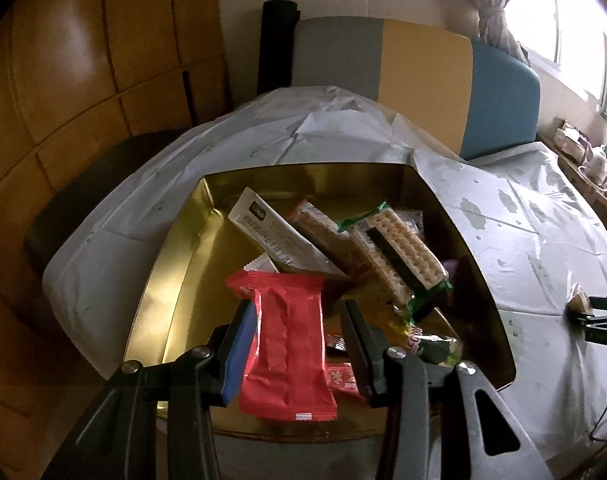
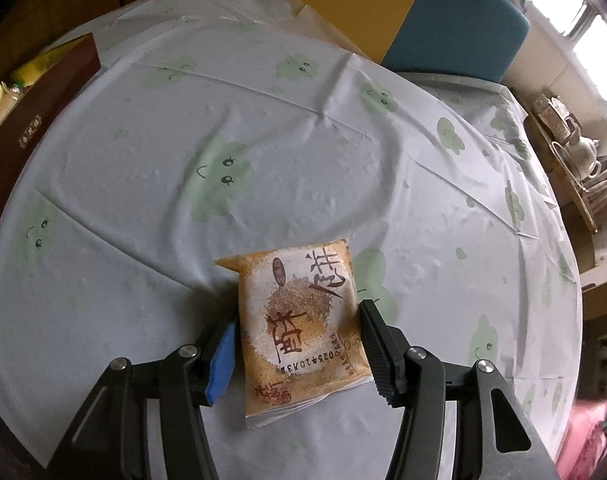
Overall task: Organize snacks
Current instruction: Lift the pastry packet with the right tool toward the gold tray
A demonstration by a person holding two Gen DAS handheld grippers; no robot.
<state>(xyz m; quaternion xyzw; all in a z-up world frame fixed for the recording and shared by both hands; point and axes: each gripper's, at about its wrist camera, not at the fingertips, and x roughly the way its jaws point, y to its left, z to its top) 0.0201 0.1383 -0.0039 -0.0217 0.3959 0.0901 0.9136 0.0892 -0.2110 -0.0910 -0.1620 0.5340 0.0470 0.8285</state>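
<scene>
We held a red snack packet (image 1: 285,340) clamped in our left claw (image 1: 299,320) over the gold tin (image 1: 175,276) of wafers (image 1: 399,248), while our right claw (image 2: 299,330) gripped a tan date-stamped pastry packet (image 2: 303,320) on the tabletop (image 2: 263,140).

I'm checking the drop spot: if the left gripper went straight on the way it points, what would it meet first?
Probably the snack pile in the gold tin, likely the cracker packs; depth is unclear.

The gold tin (image 1: 175,264) is polished metal with a mirror-like interior; the red snack wrapper (image 1: 287,344) is glossy, crinkled plastic film; the wafer packet (image 1: 403,256) is clear film. The tablecloth (image 2: 303,152) is thin, creased plastic sheet, semi-matt; the sesame snack pouch (image 2: 303,320) looks matt; the gripper pads (image 2: 377,356) are ribbed black plastic.
</scene>
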